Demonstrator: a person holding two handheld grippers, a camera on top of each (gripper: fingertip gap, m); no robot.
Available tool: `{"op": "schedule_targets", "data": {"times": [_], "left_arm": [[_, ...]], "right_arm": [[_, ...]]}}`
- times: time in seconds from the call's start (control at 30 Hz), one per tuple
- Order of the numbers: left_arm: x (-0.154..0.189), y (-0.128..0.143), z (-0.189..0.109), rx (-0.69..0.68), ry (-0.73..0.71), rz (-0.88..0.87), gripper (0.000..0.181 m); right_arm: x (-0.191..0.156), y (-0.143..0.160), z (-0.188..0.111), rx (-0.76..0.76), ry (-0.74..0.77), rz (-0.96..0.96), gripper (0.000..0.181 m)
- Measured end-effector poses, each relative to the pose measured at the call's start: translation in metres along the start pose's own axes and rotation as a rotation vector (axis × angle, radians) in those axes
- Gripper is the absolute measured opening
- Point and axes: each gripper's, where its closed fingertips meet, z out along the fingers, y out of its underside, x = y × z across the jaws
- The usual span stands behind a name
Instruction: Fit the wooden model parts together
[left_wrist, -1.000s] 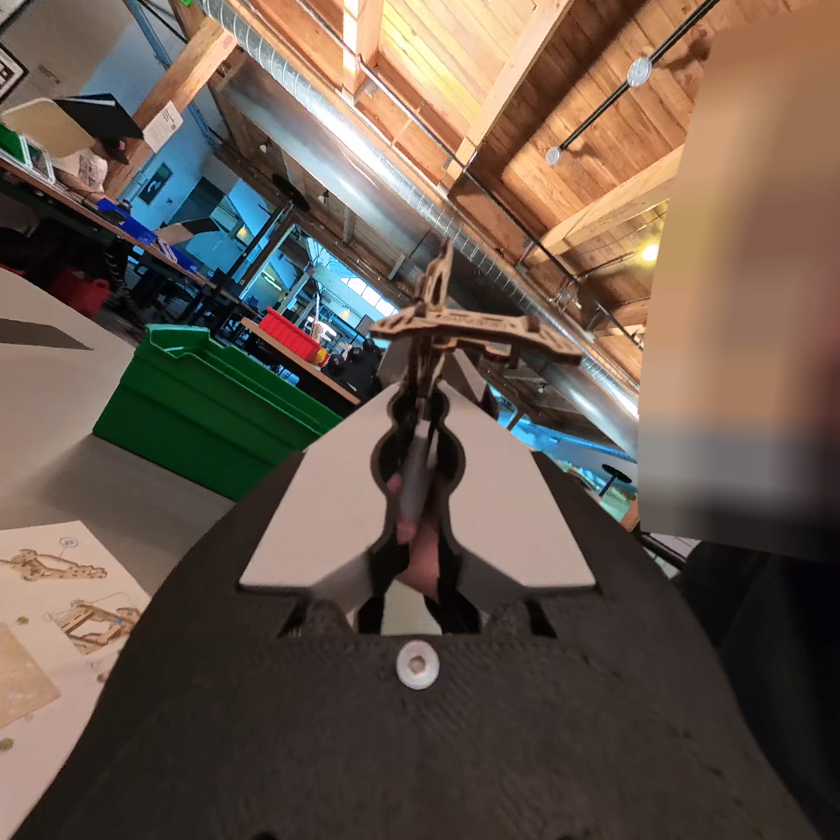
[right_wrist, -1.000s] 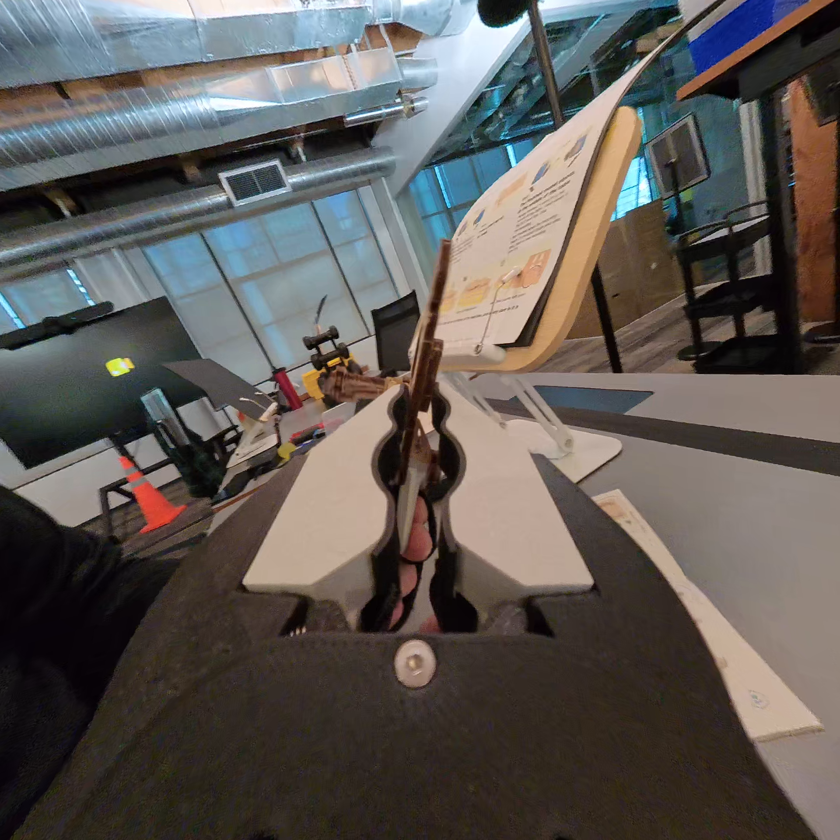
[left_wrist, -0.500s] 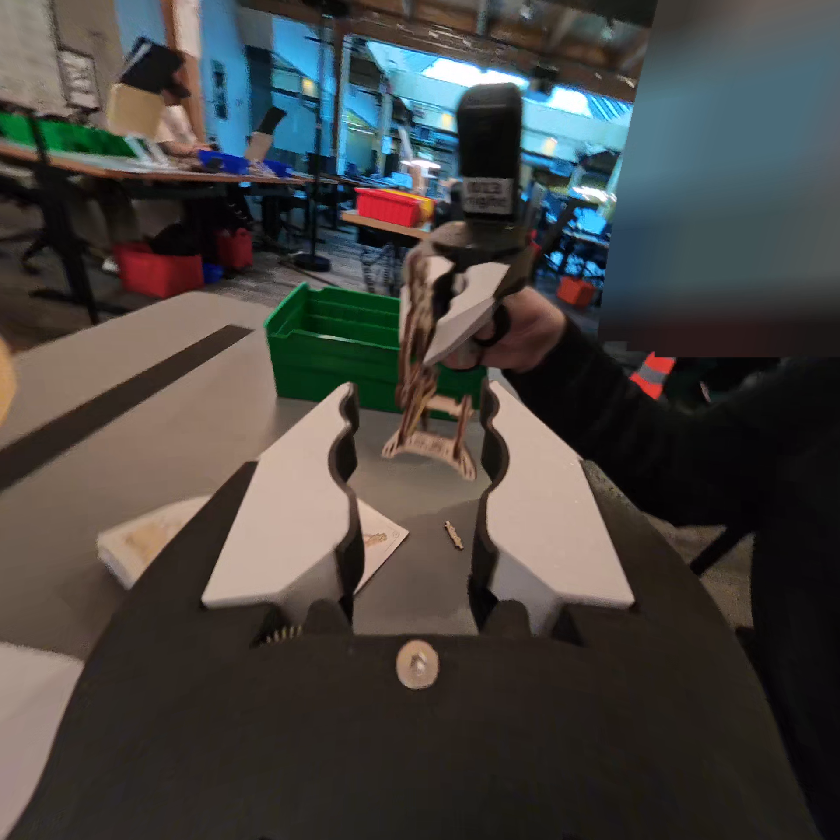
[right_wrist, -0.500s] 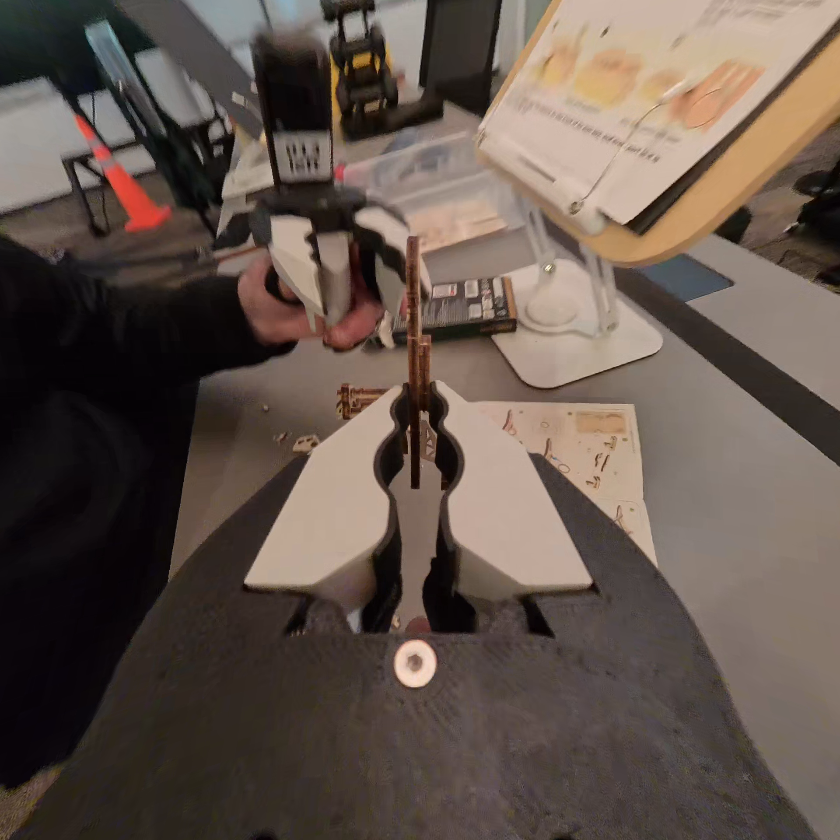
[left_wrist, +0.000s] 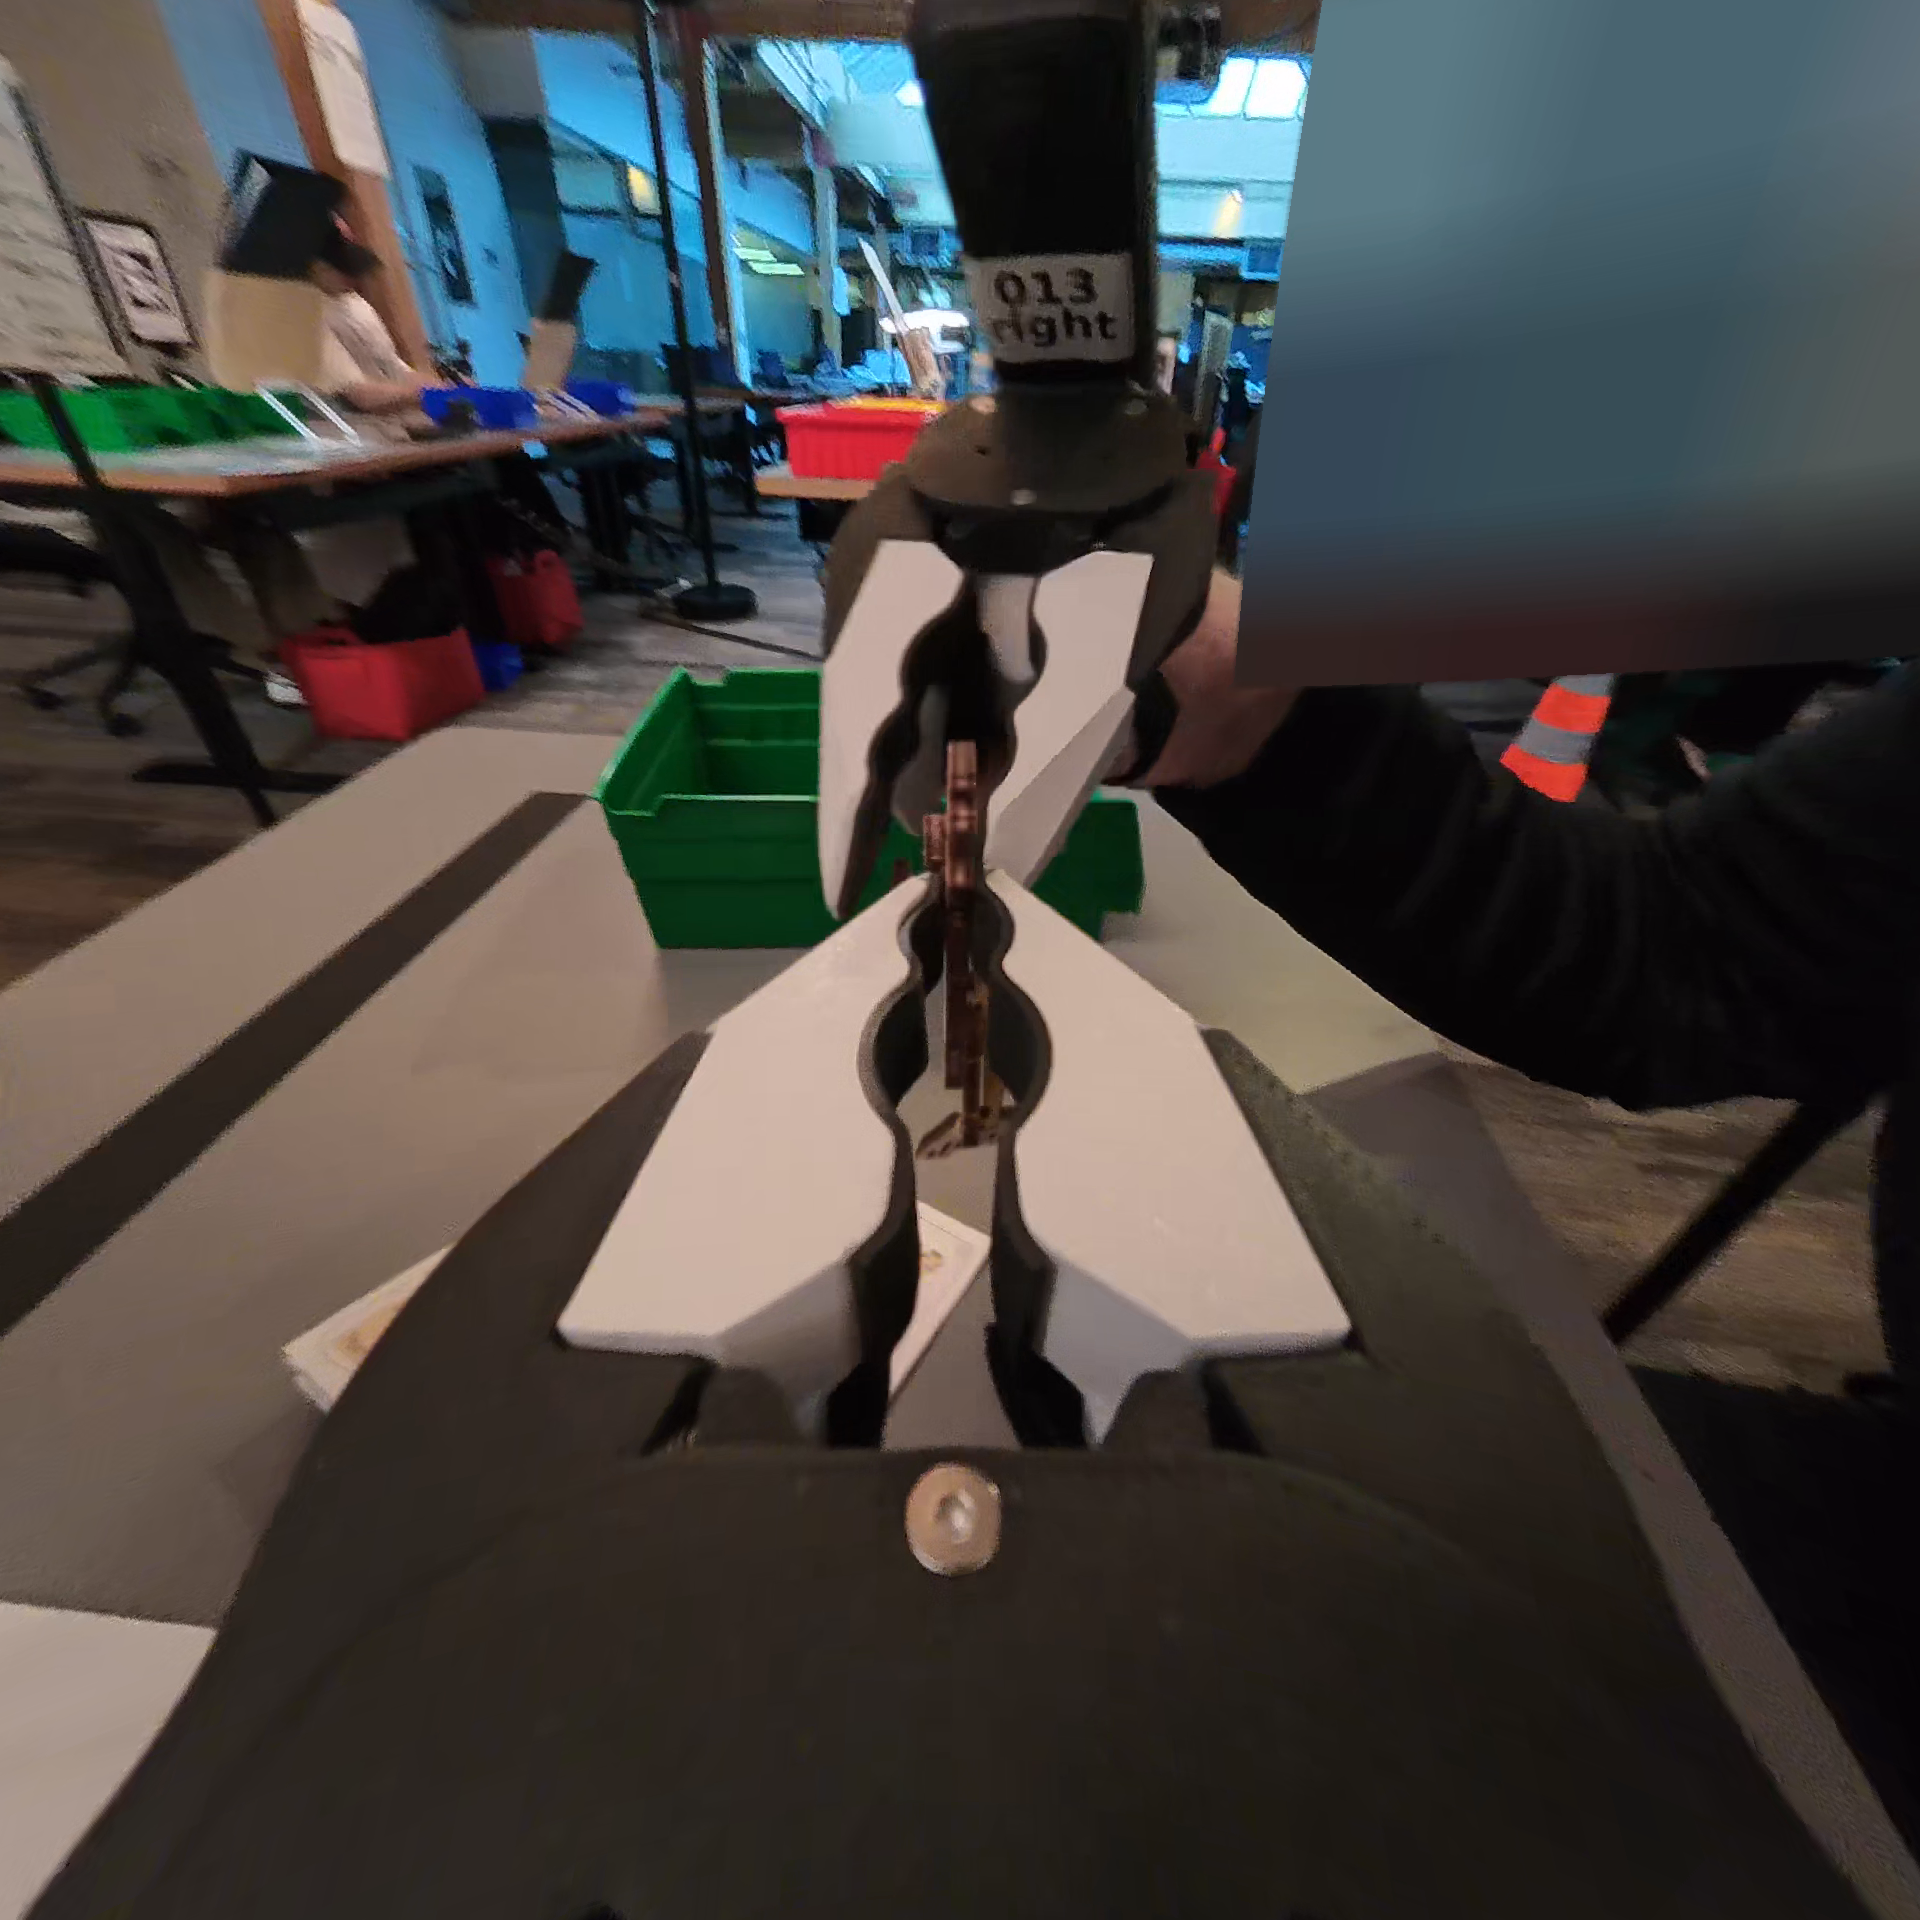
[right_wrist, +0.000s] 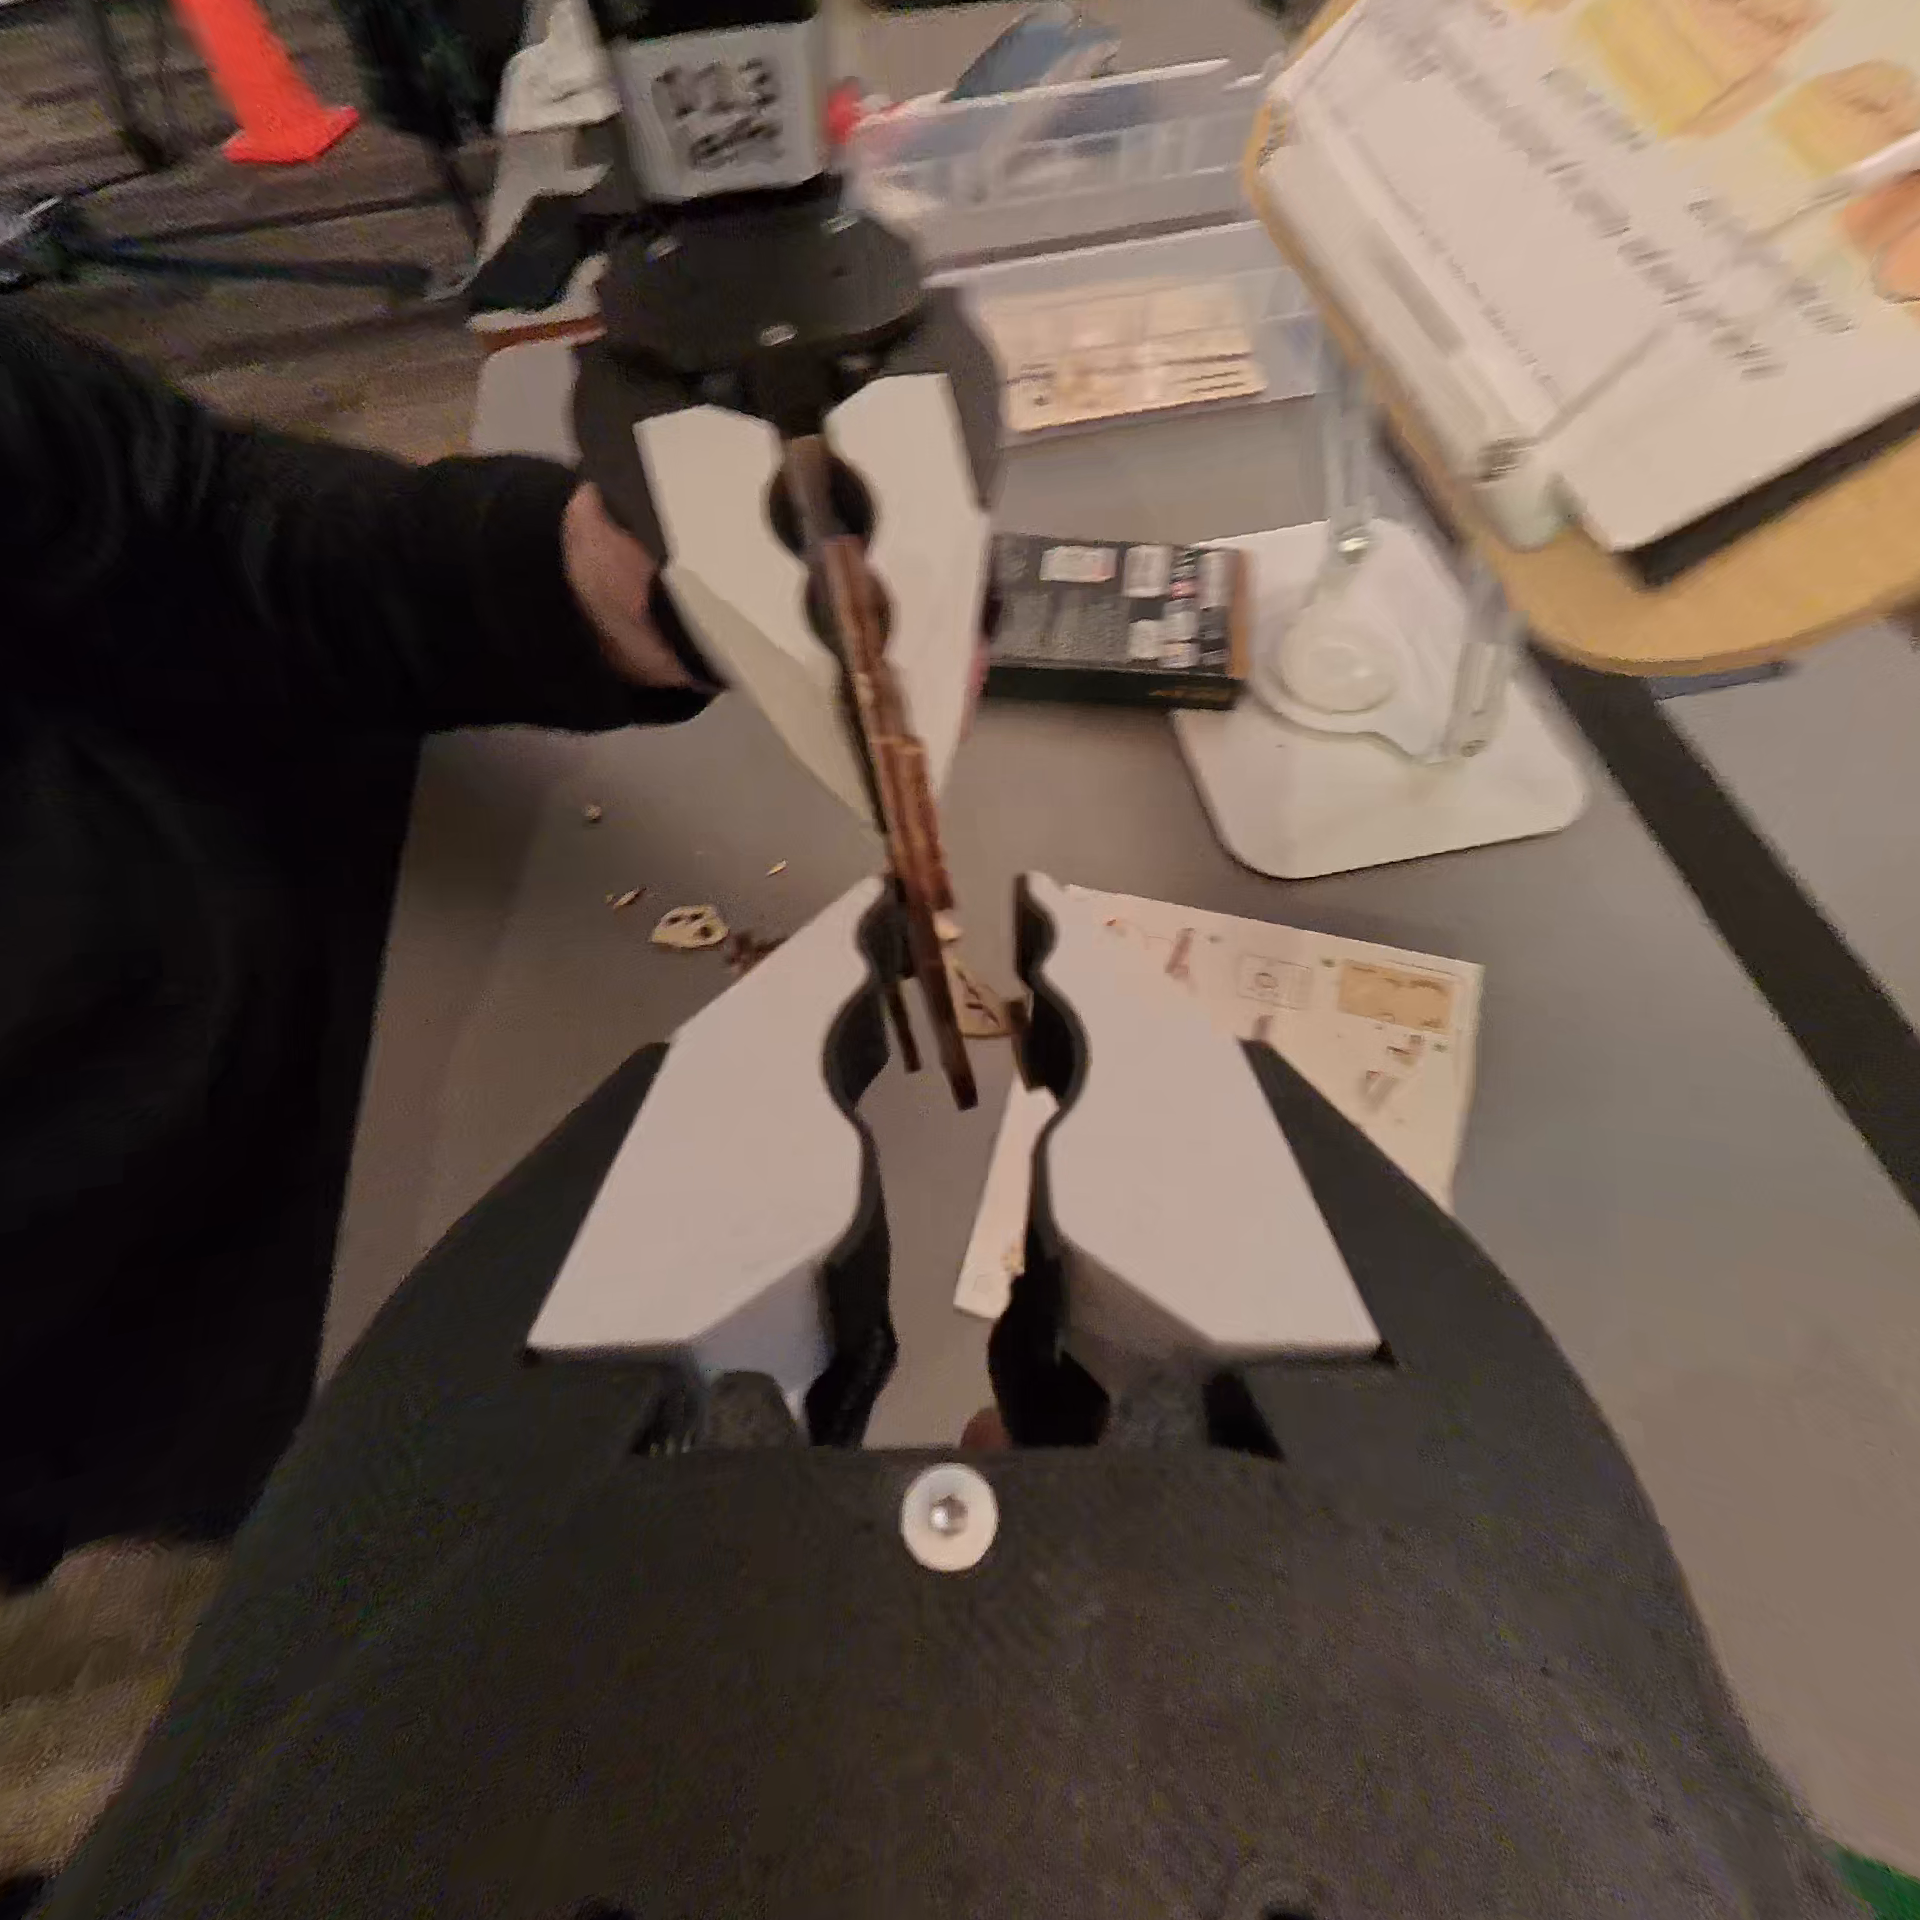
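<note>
The wooden model (left_wrist: 961, 997), a thin brown laser-cut assembly, is held edge-on above the grey table (left_wrist: 364, 1091). My left gripper (left_wrist: 951, 888) is shut on it at the fingertips. In the right wrist view the model (right_wrist: 914, 831) sticks out of the left gripper (right_wrist: 894, 800) and reaches between the fingers of my right gripper (right_wrist: 951, 894). The right gripper is open, its fingers apart on either side of the model's end. The two grippers face each other tip to tip. In the left wrist view the right gripper's white fingers (left_wrist: 873, 675) come down from above.
A green bin (left_wrist: 727, 810) stands behind the grippers. An instruction sheet (right_wrist: 1299, 997) lies on the table under them. A stand (right_wrist: 1382, 769) with an open booklet (right_wrist: 1558, 260), a black box (right_wrist: 1112, 613) and wood scraps (right_wrist: 686, 925) lie beyond. Less than 4 cm separates the two grippers' tips.
Half a second ago my right gripper held the model and the left was open. Now the left has shut on it and the right has opened. The grippers have come closer together.
</note>
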Motion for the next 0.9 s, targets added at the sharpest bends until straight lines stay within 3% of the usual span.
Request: {"op": "schedule_targets", "data": {"times": [0.17, 0.4, 0.9], "left_arm": [[-0.006, -0.018, -0.008, 0.117, -0.069, 0.076, 0.0], [-0.003, -0.022, -0.001, 0.133, -0.11, 0.135, 0.0], [0.01, -0.035, 0.012, 0.157, -0.144, 0.216, 0.001]], "right_arm": [[0.001, -0.01, -0.022, 0.181, 0.143, 0.077, 0.015], [-0.005, -0.011, -0.034, 0.324, 0.352, 0.068, 0.009], [-0.011, -0.01, -0.023, 0.4, 0.372, 0.063, 0.006]]}}
